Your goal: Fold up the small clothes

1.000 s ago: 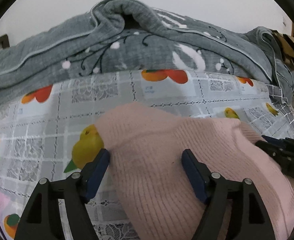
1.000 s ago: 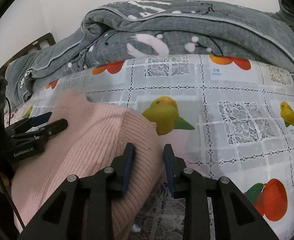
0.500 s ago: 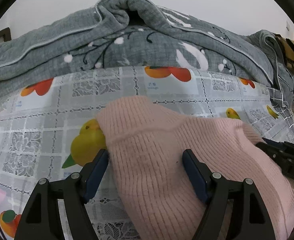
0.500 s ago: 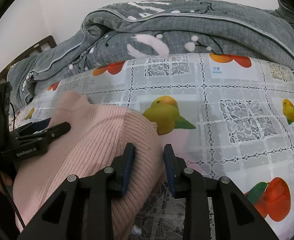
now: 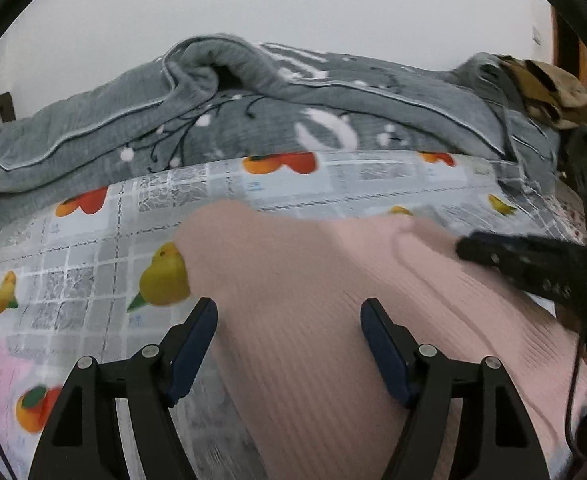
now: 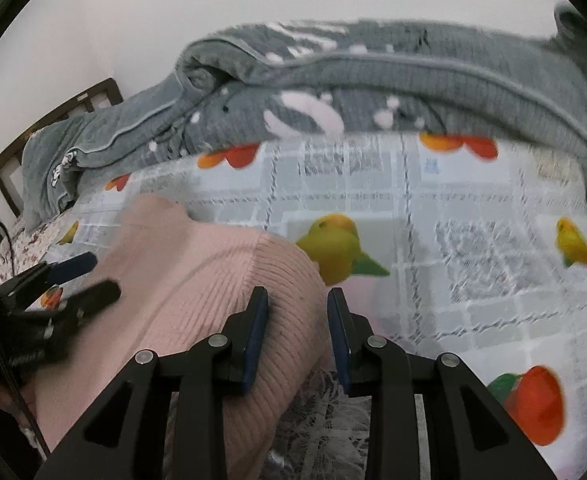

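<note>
A pink ribbed knit sweater (image 5: pixel 313 280) lies folded on the fruit-print bed cover (image 5: pixel 93 264). My left gripper (image 5: pixel 289 320) straddles the sweater's left part, its jaws wide and closing, with the knit bulging between the blue pads (image 5: pixel 191 344). The pads do not clearly press it. My right gripper (image 6: pixel 297 308) is shut on the sweater's (image 6: pixel 197 288) right corner, a thick fold pinched between its pads. Each gripper shows in the other's view: the right gripper (image 5: pixel 513 256) resting on the sweater, the left gripper (image 6: pixel 73 280) at the far left. Both views are motion-blurred.
A rumpled grey blanket (image 5: pixel 293 120) with white flower print is heaped along the back of the bed against a pale wall. A brown patterned cloth (image 5: pixel 549 92) lies at the far right. A dark wooden bed frame (image 6: pixel 53 120) shows at the left.
The left gripper has moved, so its view has shifted and blurred, and the right gripper now sits higher and nearer in it. The right gripper keeps its grip on the sweater corner.
</note>
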